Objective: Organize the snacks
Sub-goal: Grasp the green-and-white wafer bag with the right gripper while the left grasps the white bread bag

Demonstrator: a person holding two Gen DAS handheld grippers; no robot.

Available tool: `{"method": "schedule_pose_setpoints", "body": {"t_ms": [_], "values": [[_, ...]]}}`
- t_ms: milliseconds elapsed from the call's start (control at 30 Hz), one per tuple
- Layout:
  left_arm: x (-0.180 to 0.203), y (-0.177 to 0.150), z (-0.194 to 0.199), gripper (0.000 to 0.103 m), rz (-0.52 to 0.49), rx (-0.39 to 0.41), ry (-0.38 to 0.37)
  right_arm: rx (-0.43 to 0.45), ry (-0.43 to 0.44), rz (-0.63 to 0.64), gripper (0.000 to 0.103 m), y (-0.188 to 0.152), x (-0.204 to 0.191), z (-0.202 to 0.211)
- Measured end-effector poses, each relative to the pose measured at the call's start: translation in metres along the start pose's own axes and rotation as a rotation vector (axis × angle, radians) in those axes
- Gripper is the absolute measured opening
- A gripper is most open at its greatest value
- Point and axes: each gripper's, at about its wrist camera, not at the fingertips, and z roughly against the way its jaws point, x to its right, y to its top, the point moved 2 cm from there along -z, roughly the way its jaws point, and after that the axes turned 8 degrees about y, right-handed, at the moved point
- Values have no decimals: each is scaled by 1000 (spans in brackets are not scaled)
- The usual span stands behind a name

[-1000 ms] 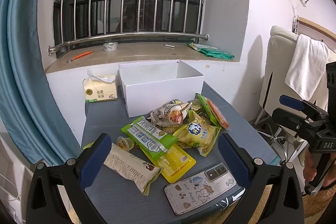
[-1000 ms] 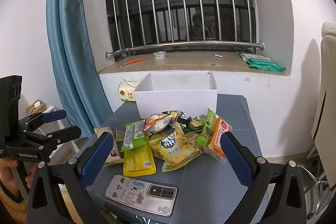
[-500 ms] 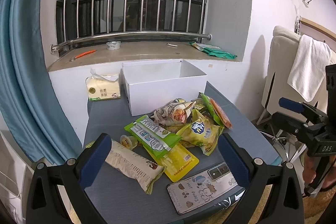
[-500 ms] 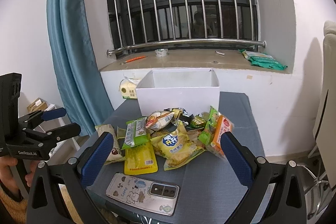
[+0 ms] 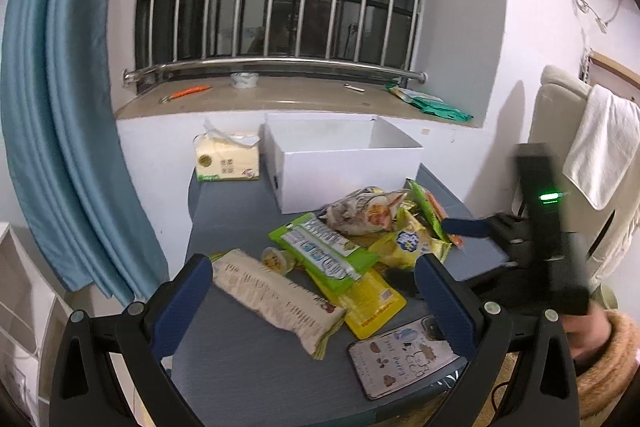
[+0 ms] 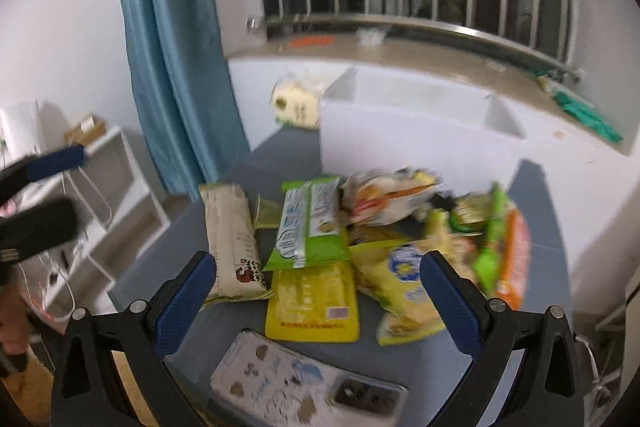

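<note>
A heap of snack packets lies on the grey table (image 5: pixel 248 367): a beige bar packet (image 5: pixel 276 299), a green packet (image 5: pixel 324 247), a flat yellow packet (image 5: pixel 368 299), a yellow chip bag (image 5: pixel 408 243). An open white box (image 5: pixel 344 163) stands behind them. My left gripper (image 5: pixel 316 303) is open and empty above the beige packet. My right gripper (image 6: pixel 316 299) is open and empty above the flat yellow packet (image 6: pixel 312 303), and also shows in the left wrist view (image 5: pixel 472 231) at the heap's right side.
A phone in a cartoon case (image 5: pixel 404 355) lies at the table's near edge. A tissue pack (image 5: pixel 226 159) sits left of the box. A blue curtain (image 5: pixel 60 107) hangs left, a chair with a towel (image 5: pixel 600 147) stands right, white shelves (image 6: pixel 104 195) stand left.
Both grippers have moved forward and down toward the heap. The right gripper has swung in over the table's right side.
</note>
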Motion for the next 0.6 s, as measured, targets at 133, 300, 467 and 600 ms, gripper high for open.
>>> {"method": "schedule_pose_setpoints", "body": {"t_ms": [133, 300, 467, 600], "values": [[-14, -4, -2, 103, 37, -8, 10, -101, 8, -4, 103, 5, -5, -49], [-25, -9, -4, 103, 75, -24, 5, -165, -40, -29, 103, 15, 5, -95], [-28, -14, -10, 103, 88, -45, 9, -242, -90, -29, 99, 22, 15, -134], [-30, -17, -15, 103, 102, -64, 12, -289, -64, -39, 69, 19, 20, -148]]}}
